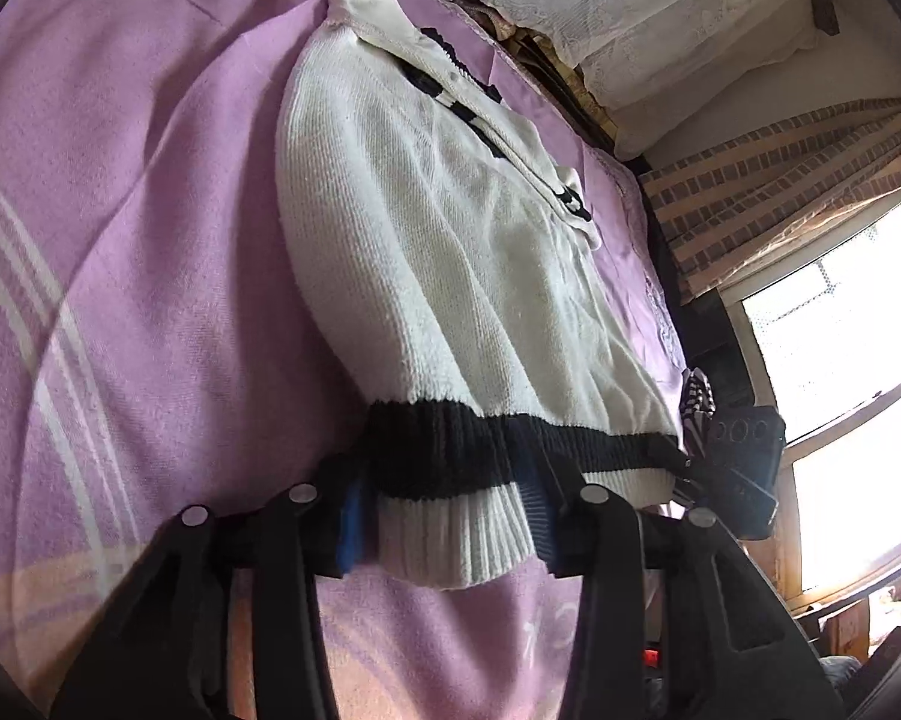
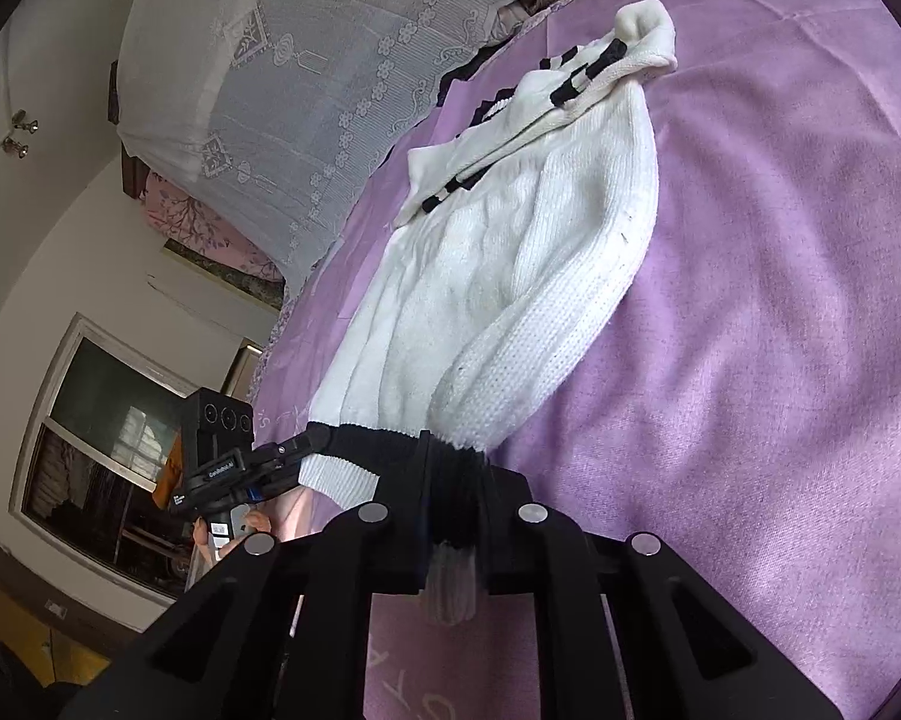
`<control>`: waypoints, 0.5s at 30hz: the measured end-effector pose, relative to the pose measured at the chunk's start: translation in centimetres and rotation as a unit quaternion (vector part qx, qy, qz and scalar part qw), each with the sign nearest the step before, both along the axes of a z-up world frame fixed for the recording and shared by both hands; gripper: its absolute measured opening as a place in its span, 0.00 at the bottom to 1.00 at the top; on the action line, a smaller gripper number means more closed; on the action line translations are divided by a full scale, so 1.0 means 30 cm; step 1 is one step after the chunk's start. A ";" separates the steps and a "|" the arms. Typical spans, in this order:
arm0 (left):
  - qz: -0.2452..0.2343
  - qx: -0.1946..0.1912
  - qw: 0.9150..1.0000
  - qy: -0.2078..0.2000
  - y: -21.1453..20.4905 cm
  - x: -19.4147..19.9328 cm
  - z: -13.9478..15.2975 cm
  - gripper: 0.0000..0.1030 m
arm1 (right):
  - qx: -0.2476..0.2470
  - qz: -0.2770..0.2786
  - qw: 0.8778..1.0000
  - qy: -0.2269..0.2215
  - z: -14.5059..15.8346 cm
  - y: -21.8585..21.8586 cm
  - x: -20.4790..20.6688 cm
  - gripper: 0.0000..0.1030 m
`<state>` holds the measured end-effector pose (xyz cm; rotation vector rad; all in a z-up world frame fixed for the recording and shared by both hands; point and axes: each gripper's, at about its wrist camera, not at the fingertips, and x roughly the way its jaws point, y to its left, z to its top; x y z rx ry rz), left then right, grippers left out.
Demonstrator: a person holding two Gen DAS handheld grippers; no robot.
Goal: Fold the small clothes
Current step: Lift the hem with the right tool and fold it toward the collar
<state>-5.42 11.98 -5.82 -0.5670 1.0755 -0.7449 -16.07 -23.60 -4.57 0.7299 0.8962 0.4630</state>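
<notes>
While each tool point(image 1: 444, 516) point(image 2: 453, 531) pinches its hem (black-banded), the white sweater point(image 1: 450, 276) lies on purple bedding point(image 1: 150, 300).

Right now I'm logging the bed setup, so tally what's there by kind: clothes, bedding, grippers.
Clothes: 1, white knit sweater
Bedding: 2, purple sheet and lace-covered pillow
Grippers: 2, left gripper and right gripper, both at the sweater's hem
Total: 5

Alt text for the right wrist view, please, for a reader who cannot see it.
The right gripper is clamped on the black-and-white hem of a white knit sweater lying along a purple bedspread. The left gripper meets the hem further left, below a lace-covered pillow.
</notes>
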 end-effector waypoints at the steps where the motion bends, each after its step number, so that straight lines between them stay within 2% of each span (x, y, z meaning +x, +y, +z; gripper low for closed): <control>1: -0.004 -0.013 1.000 0.005 0.000 0.005 -0.002 0.56 | 0.003 -0.001 1.000 0.007 -0.021 -0.001 -0.001 0.12; 4: 0.001 -0.021 1.000 0.009 -0.018 0.018 0.004 0.63 | 0.019 -0.005 1.000 0.010 -0.034 -0.008 0.000 0.12; 6: 0.000 -0.005 1.000 0.003 -0.038 0.019 0.015 0.60 | 0.019 -0.006 1.000 0.010 -0.036 -0.006 -0.001 0.12; 8: 0.011 0.036 0.999 -0.018 -0.054 0.006 0.031 0.38 | 0.013 -0.011 1.000 0.003 -0.027 -0.004 -0.007 0.11; 9: 0.014 0.055 0.998 -0.026 -0.052 0.000 0.032 0.21 | 0.012 -0.012 1.000 -0.004 -0.020 -0.005 -0.013 0.11; 11: 0.018 0.039 0.999 -0.025 -0.037 -0.010 0.032 0.18 | 0.013 -0.012 1.000 -0.015 -0.007 -0.012 -0.022 0.11; 15: 0.023 0.055 0.998 -0.038 -0.034 -0.021 0.045 0.17 | -0.001 -0.009 1.000 -0.014 -0.008 -0.004 -0.015 0.11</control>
